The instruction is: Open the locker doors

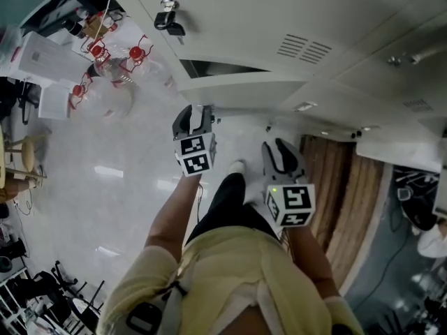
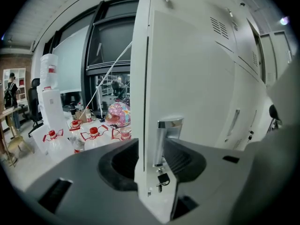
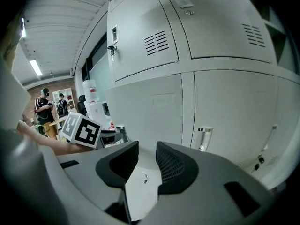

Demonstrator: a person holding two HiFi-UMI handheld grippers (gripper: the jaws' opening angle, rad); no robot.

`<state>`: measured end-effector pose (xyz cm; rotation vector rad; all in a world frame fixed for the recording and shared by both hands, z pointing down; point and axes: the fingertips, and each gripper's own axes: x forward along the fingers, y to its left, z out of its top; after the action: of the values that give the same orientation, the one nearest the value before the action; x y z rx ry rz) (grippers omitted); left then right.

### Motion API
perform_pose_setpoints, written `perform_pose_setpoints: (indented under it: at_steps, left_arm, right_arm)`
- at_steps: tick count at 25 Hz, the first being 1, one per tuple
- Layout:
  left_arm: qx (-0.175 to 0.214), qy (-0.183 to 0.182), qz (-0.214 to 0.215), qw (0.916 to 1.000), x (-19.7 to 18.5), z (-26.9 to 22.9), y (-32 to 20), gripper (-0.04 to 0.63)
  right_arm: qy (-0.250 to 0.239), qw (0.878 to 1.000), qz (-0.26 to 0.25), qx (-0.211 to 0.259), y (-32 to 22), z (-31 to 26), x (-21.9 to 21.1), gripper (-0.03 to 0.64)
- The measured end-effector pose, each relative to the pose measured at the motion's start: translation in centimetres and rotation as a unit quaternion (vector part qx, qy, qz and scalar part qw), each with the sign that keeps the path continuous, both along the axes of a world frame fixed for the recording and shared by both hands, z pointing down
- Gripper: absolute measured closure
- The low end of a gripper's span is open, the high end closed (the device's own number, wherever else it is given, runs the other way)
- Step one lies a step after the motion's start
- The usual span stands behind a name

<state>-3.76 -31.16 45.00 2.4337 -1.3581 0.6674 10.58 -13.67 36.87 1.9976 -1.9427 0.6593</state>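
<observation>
**A:** Status on the lockers?

**B:** One door (image 2: 197,78) is started. The left gripper (image 2: 151,153) is clamped on its handle (image 2: 168,135), w/ the door's edge between the jaws too. A key (image 2: 162,178) hangs just below.

**A:** How far open?

**B:** Head view shows a dark gap behind it, so it's off the frame — not swung wide, afaict.

**A:** Right gripper?

**B:** The right gripper (image 3: 147,156) has its jaws narrow w/ nothing in them. It's facing the lockers, low down. The neighbour door (image 3: 229,107) is shut, and its own pull (image 3: 204,137) sits off to the right, not touched.

**A:** The rest?

**B:** Every other door in view looks flat shut, incl. the vented door (image 3: 150,36) above. So approx. one begun, the others left to do. The water bottles (image 2: 93,135) on the floor are off to the left — prob. clear of the swing.
</observation>
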Motion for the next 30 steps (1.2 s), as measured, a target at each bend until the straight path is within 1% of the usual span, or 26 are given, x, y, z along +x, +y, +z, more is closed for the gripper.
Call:
perform_pose_setpoints:
  at_steps: [4,8,20,26,30]
  left_arm:
    - [0.004,-0.007,0.005,1.0,-0.2,-0.1,2.2,0.451]
    - [0.006,-0.006,0.012,0.9999,-0.5,0.0,4.5,0.451]
    - [0.021,-0.024,0.067,0.9972,0.2,-0.2,12.2,0.454]
    - [0.031,-0.033,0.089,0.995,0.7,-0.3,15.8,0.473]
    - [0.029,-0.036,0.1,0.9939,1.2,-0.1,17.8,0.486]
  right_arm:
    - [0.001,1.0,0.009,-0.002,2.8,0.1,0.5,0.502]
    - [0.001,1.0,0.017,-0.002,5.5,0.3,0.7,0.502]
    - [0.002,1.0,0.024,0.006,12.4,0.1,-0.7,0.502]
    - [0.005,0.999,0.035,0.002,16.1,0.4,-0.2,0.502]
    - [0.004,0.999,0.044,0.002,18.0,0.6,0.4,0.502]
